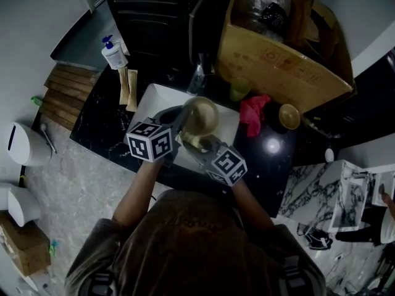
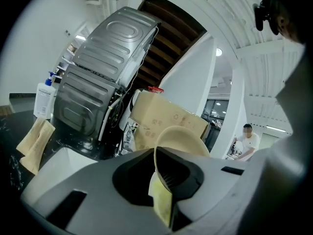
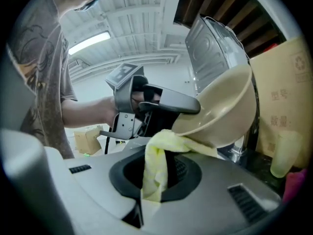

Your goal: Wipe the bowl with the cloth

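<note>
Above the white sink (image 1: 153,98) in the dark tabletop (image 1: 99,127), the bowl (image 3: 222,114) is hanging tilted, the left claw (image 2: 164,177) clamping its rim. The right claw (image 3: 157,173) is gripping the yellow cloth (image 3: 168,138), pressing it against the bowl's outer wall.

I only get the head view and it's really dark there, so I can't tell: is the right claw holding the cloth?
Observer: Yes. In the right gripper view the right claw is shut on a yellow cloth.
Operator: Is the cloth touching the bowl?
Observer: Yes. Its upper end is pressed against the outside of the bowl, low on its wall.
Operator: What keeps the bowl up?
Observer: The left claw is clamped on the bowl's rim, as the left gripper view shows, and the bowl is tilted.
</note>
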